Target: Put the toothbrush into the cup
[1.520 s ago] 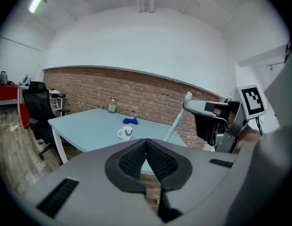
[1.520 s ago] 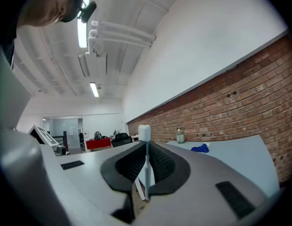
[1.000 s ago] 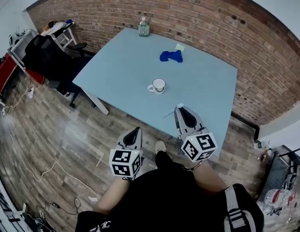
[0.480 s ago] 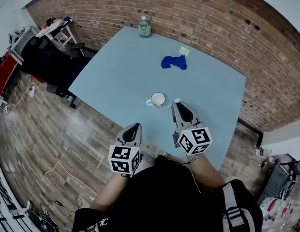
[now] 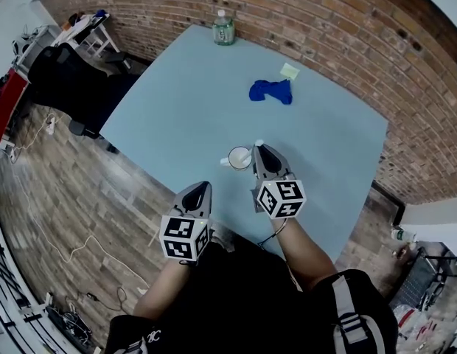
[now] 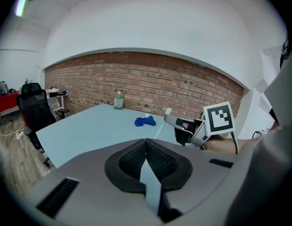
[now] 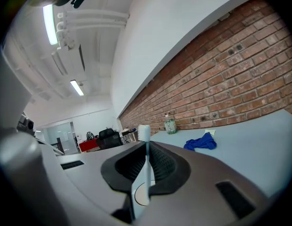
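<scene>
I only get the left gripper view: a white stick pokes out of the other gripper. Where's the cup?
Observer: Head view shows the cup on the table, right beside the right gripper tip.
Visitor: Is that stick held firmly?
Observer: Right gripper view shows its jaws shut on the toothbrush, bristles up.
Visitor: And my gripper?
Observer: Head view puts the left gripper near the table's front edge, nearer the person than the cup.

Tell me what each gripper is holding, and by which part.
The right gripper holds the toothbrush by its handle, bristle head sticking out past the jaws. The left gripper holds nothing, jaws together.
</scene>
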